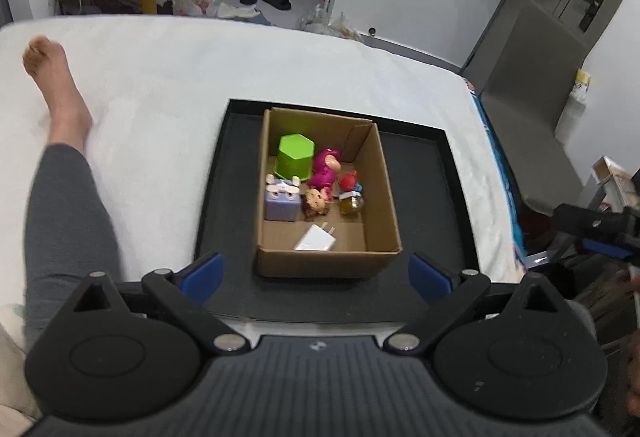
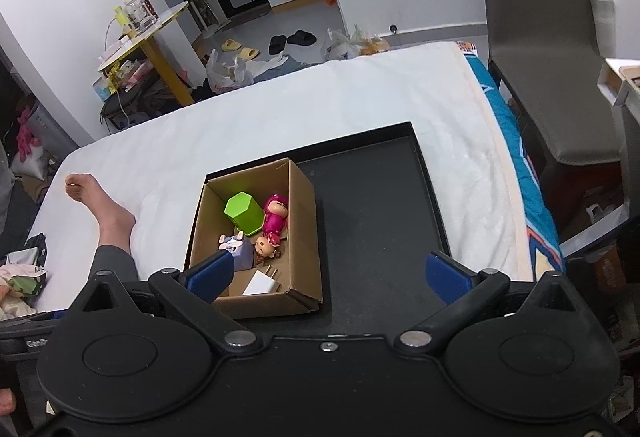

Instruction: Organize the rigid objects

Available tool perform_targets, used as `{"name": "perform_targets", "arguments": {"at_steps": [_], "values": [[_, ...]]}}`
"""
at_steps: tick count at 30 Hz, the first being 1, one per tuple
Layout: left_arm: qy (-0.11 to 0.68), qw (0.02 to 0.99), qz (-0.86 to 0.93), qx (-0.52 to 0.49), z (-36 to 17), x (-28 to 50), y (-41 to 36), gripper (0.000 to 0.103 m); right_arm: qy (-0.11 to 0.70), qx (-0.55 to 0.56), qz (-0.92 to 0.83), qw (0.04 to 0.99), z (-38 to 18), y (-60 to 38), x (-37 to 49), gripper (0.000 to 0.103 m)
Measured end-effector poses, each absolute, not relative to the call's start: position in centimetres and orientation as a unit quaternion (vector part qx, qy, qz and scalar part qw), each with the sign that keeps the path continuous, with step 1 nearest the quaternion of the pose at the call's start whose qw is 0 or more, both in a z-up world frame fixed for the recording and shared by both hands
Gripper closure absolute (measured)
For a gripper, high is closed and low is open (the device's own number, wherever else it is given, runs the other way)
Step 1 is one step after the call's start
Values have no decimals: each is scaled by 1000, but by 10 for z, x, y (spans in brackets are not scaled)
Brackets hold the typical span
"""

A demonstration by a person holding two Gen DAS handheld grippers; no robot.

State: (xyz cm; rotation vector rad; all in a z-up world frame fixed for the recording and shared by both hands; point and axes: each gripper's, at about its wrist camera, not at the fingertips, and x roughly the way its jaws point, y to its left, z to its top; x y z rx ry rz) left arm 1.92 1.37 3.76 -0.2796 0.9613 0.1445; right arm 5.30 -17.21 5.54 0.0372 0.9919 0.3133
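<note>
Hovering spread and empty, the left gripper (image 1: 316,273) and right gripper (image 2: 328,273) hang near the cardboard box (image 1: 384,197) on the black tray's (image 1: 440,197) left half. A careless reach could tip the light box, spilling the charger (image 1: 316,239) and toys.

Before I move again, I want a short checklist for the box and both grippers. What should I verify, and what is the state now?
1. Left gripper open and empty: ok.
2. Right gripper open and empty: ok.
3. Box sits flat inside the tray: ok.
4. Cup, pink doll, charger lie in the box: ok.
5. Tray floor beside the box holds no loose item: ok.
6. Any object left outside both views: cannot tell.
</note>
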Motion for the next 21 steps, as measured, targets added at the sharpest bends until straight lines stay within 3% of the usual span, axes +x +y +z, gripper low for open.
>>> {"name": "perform_targets", "arguments": {"at_steps": [21], "values": [[442,886,64,-125,59,-8,13,4,465,-6,144,873,63,-160,25,0]]}}
